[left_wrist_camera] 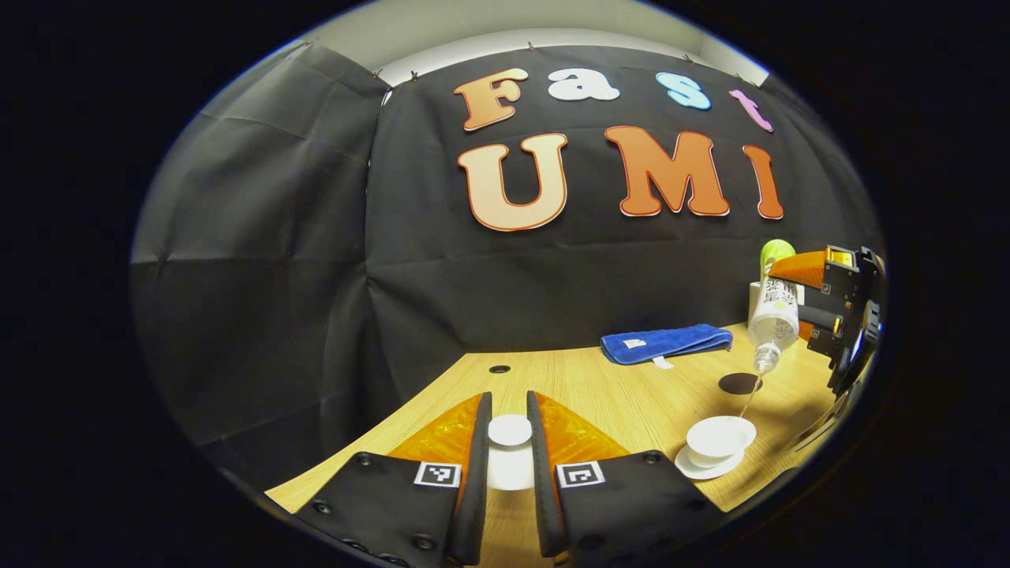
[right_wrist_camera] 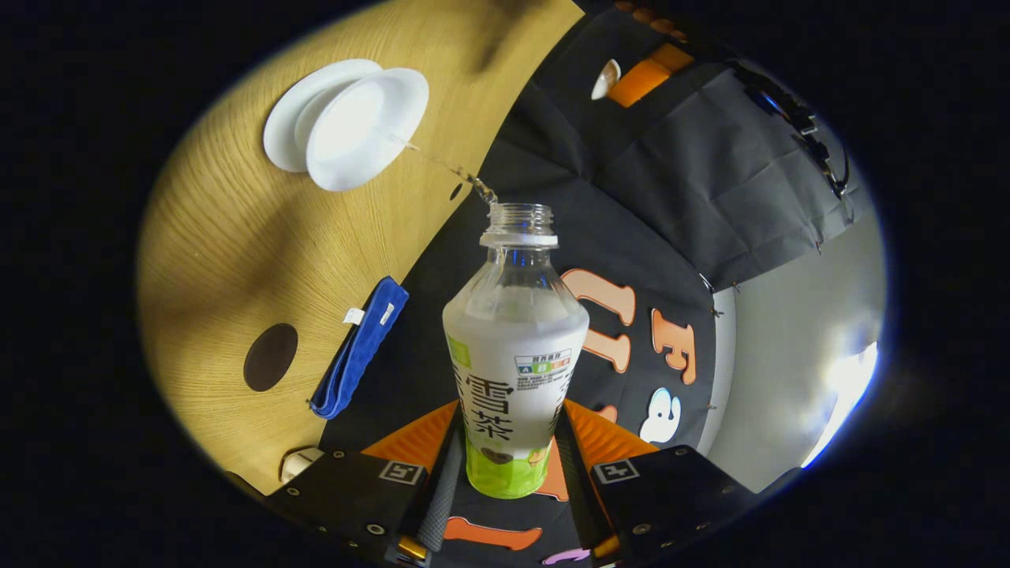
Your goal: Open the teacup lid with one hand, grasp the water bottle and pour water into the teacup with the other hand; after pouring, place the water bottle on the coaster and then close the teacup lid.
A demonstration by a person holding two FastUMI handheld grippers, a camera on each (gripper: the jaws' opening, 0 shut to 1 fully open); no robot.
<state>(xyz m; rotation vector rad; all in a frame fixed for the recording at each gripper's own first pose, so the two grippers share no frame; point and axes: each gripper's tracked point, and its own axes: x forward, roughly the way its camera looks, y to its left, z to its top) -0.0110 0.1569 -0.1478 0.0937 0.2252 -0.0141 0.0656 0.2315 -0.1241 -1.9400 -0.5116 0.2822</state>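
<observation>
left gripper point(left_wrist_camera: 509, 442): jaws closed to a narrow gap, both fingers pressing the white teacup lid point(left_wrist_camera: 510, 431), held above the wooden table point(left_wrist_camera: 615, 394). right gripper point(right_wrist_camera: 505, 465): jaws clamped on the lower body of the water bottle point(right_wrist_camera: 514, 371), which is tipped neck-down; in the left gripper view the bottle point(left_wrist_camera: 773, 315) hangs inverted above the cup. a thin stream of water point(right_wrist_camera: 442, 162) runs from the open mouth into the uncovered white teacup point(left_wrist_camera: 720, 438), which sits on its saucer point(left_wrist_camera: 698, 467). the dark round coaster point(left_wrist_camera: 738, 383) lies bare just behind the cup. a folded blue cloth point(left_wrist_camera: 664, 344) lies near the table's back edge
</observation>
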